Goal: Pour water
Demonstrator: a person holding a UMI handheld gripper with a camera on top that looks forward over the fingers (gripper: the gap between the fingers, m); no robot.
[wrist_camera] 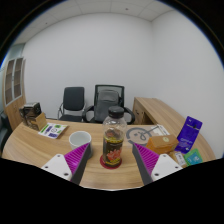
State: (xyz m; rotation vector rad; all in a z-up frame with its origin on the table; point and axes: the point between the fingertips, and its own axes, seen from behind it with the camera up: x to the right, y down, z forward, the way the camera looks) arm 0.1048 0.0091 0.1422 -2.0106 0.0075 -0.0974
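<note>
A clear bottle (113, 143) with a dark cap and a red-orange label stands upright on the wooden table (100, 175). It is between my gripper's (112, 166) two fingers, with a gap on each side. The gripper is open, and its magenta pads (76, 158) flank the bottle's base. A white cup (80, 140) stands on the table just left of the bottle, beyond the left finger. I cannot see how much liquid the bottle holds.
A purple box (189, 133) and an orange item (163, 143) lie to the right. A book (52, 129) and a black object (31, 110) sit at the left. Two office chairs (108, 100) stand behind the table near a white wall.
</note>
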